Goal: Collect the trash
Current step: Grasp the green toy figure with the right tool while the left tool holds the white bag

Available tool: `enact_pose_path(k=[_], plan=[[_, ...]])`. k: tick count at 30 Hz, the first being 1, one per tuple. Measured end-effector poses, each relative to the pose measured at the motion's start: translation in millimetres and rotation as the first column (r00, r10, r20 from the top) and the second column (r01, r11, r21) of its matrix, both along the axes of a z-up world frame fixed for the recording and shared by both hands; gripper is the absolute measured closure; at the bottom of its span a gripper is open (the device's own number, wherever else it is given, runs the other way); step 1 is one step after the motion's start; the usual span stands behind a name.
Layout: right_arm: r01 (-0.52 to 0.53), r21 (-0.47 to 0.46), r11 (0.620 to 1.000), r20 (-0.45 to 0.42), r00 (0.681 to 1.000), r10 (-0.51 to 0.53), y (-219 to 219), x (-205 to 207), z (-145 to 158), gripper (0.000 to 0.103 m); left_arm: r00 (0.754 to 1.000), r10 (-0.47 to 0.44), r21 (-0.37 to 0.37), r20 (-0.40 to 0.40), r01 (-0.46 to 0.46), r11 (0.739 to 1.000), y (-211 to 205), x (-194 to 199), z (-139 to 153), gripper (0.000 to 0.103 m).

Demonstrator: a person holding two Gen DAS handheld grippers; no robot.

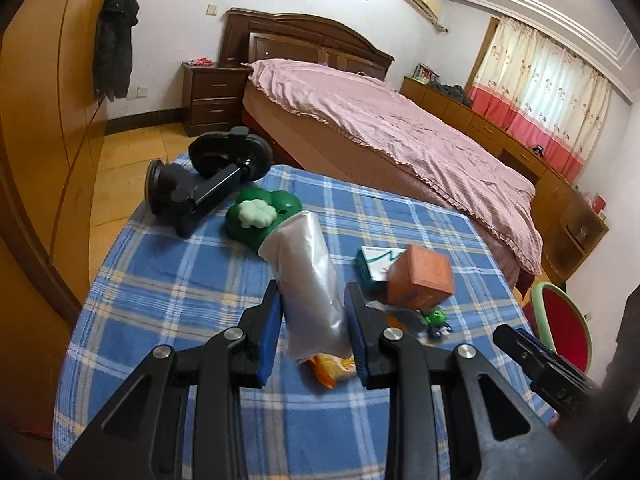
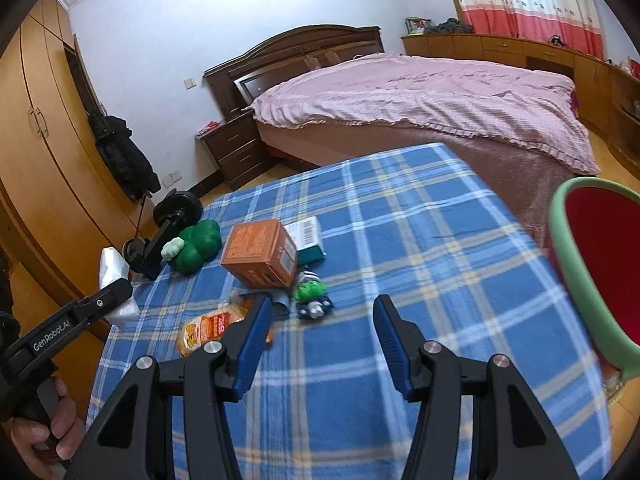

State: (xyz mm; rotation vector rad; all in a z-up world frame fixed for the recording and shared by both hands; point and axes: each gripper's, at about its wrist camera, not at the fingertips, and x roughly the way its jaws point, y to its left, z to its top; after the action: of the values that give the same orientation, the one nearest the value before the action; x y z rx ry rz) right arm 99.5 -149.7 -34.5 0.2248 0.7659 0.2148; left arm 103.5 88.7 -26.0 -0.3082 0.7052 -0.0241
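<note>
We are working in a bedroom, at a table [image 2: 400, 208] covered with a blue checked cloth, with a big pink bed [image 2: 420, 96] behind it.

Our left claw [image 1: 314, 308] is squeezing a clear plastic bag [image 1: 308, 280] between its two blue pads, and the bag is sticking up in front of it. Our right claw [image 2: 320, 336] is standing wide open and holding nothing, hanging over the cloth.

Just beside the right claw's left finger, an orange snack wrapper [image 2: 206, 330] is lying flat. A little farther out we are seeing a small green toy [image 2: 312, 294], then an orange box [image 2: 260, 254] leaning on a white and teal box [image 2: 310, 236]. Past those, a big green toy [image 2: 196, 244] and a black stand [image 2: 168, 224] are sitting near the table's edge. A red bin with a green rim [image 2: 568, 264] is waiting on the right.

We think the bag could slip, because it is thin and floppy. The flat wrapper could slide away when pinched. We could also grab a toy by mistake, since it is lying so near the trash.
</note>
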Motion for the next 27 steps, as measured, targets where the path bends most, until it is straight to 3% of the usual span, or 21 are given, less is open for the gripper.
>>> enact_pose_path(k=[9, 13, 21, 25, 27], plan=[[-0.048, -0.06, 0.997, -0.066, 0.997, 0.044, 19.9, 38.2, -27.8, 0.047, 0.999, 0.026, -0.059, -0.037, -0.028, 0.998, 14.0, 10.6, -21.7, 0.072], [-0.06, -0.088, 0.994, -0.085, 0.995, 0.053, 21.0, 47.2, -38.7, 0.061, 0.999, 0.028, -0.08, -0.042, -0.032, 0.996, 16.9, 12.8, -27.2, 0.072], [-0.122, -0.102, 0.987, -0.11, 0.988, 0.111, 31.7, 58.8, -50.0, 0.065, 0.999, 0.007, -0.101, -0.047, -0.012, 0.995, 15.6, 19.1, -32.3, 0.072], [-0.147, -0.09, 0.985, -0.113, 0.984, 0.137, 37.2, 58.7, -51.1, 0.079, 0.999, -0.012, -0.105, -0.049, 0.007, 0.994, 10.5, 17.9, -32.0, 0.072], [-0.144, -0.091, 0.985, -0.114, 0.984, 0.134, 37.8, 57.4, -51.0, 0.079, 0.998, -0.019, -0.103, -0.052, 0.013, 0.995, 7.5, 17.7, -30.3, 0.072]])
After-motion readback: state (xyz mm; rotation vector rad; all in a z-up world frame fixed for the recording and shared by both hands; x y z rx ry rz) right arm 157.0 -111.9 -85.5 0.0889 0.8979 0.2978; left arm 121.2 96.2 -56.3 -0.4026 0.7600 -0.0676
